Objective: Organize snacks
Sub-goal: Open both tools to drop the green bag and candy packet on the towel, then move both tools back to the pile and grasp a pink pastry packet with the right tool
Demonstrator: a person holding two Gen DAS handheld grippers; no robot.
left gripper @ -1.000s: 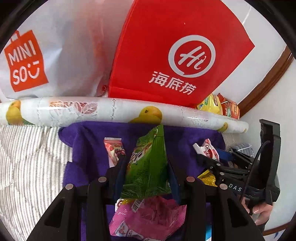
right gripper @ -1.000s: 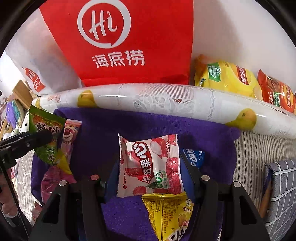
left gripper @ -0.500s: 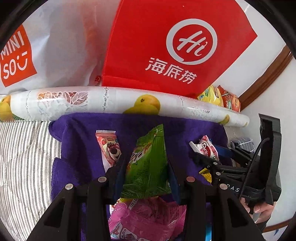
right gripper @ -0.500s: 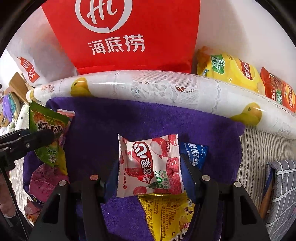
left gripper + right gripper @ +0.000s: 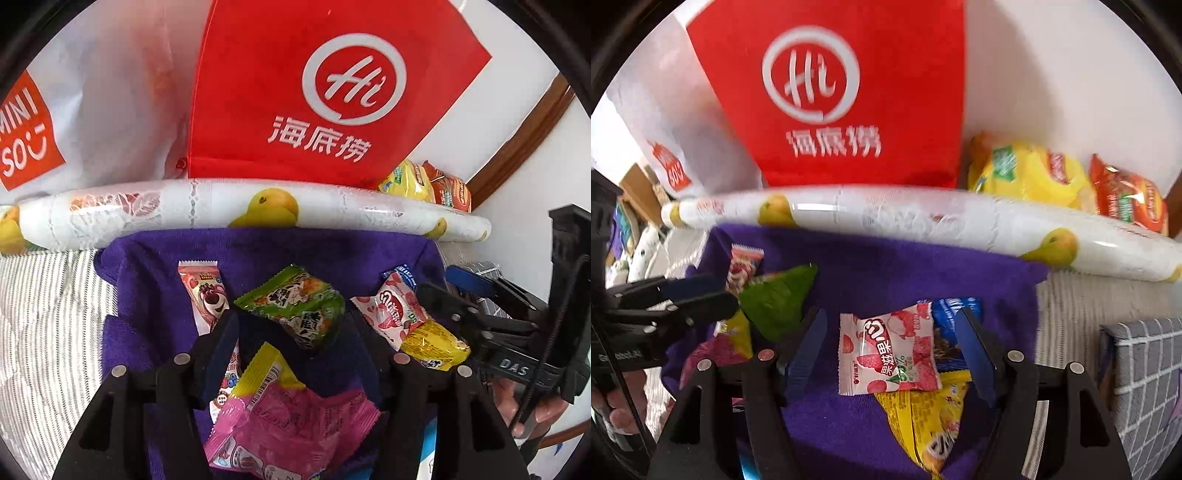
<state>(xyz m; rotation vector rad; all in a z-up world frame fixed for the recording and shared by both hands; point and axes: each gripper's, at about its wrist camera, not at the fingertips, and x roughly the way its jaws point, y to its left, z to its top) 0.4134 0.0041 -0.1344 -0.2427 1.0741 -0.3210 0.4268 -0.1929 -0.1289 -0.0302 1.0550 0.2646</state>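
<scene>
A green snack packet point(image 5: 295, 306) lies flat on the purple cloth point(image 5: 155, 295), between the fingers of my left gripper point(image 5: 291, 317). Those jaws are opening and the pads stand clear of the packet. A pink packet point(image 5: 288, 417) and a strawberry bear bar point(image 5: 205, 295) lie beside it. In the right wrist view a red-and-white fruit jelly packet point(image 5: 886, 354) rests on the purple cloth point(image 5: 886, 273) between the fingers of my right gripper point(image 5: 892, 314). Its jaws are opening too, with a gap on both sides. A yellow packet point(image 5: 923, 417) and a blue packet point(image 5: 953, 314) lie under and beside it.
A fruit-printed roll point(image 5: 258, 210) bounds the cloth at the back. Behind it stand a red Hi bag point(image 5: 314, 92) and a white Miniso bag point(image 5: 92, 110), with yellow and orange chip bags point(image 5: 1034, 173) at the right. Striped bedding point(image 5: 44, 314) lies left, a checked box point(image 5: 1145, 369) right.
Both grippers have widened. The green packet, earlier pinched upright in the left gripper, now lies flat on the cloth. The red-and-white packet is no longer pressed by the right pads.
</scene>
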